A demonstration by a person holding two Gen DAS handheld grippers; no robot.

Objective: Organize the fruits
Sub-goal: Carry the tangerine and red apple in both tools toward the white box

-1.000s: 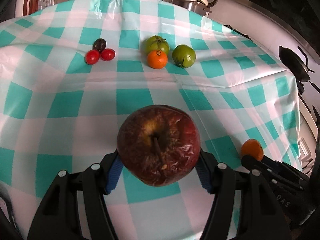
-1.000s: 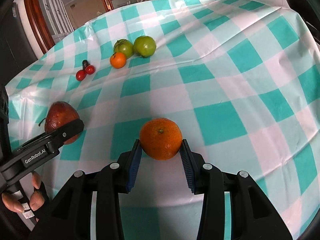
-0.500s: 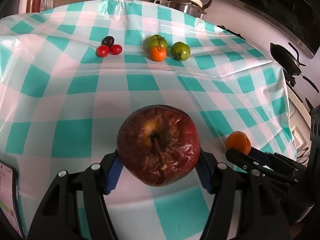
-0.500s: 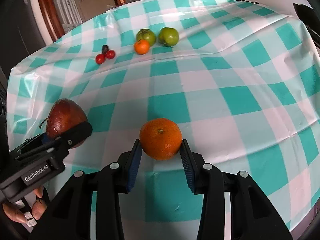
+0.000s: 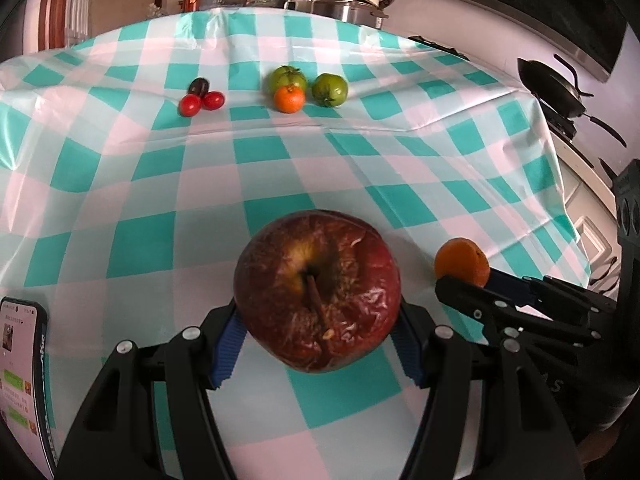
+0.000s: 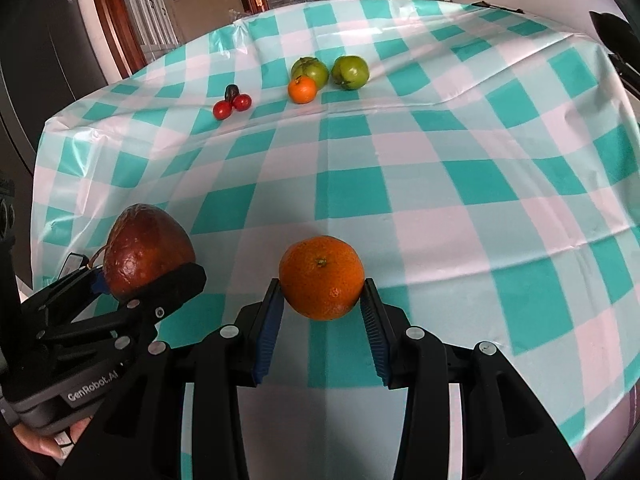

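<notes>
My left gripper is shut on a wrinkled dark red apple, held above the near part of the checked tablecloth. My right gripper is shut on an orange; it shows at the right of the left wrist view. The apple shows at the left of the right wrist view. At the far side lie two green tomatoes with a small orange, and two red cherry tomatoes with a dark one.
A phone with a lit screen lies at the near left table edge. A rice cooker stands behind the table. A black pan sits on a stove at the right. The cloth's near edge hangs below my right gripper.
Both grippers have drawn back toward the near table edge and risen, each still holding its fruit. The far fruits look smaller and the phone has come into view.
</notes>
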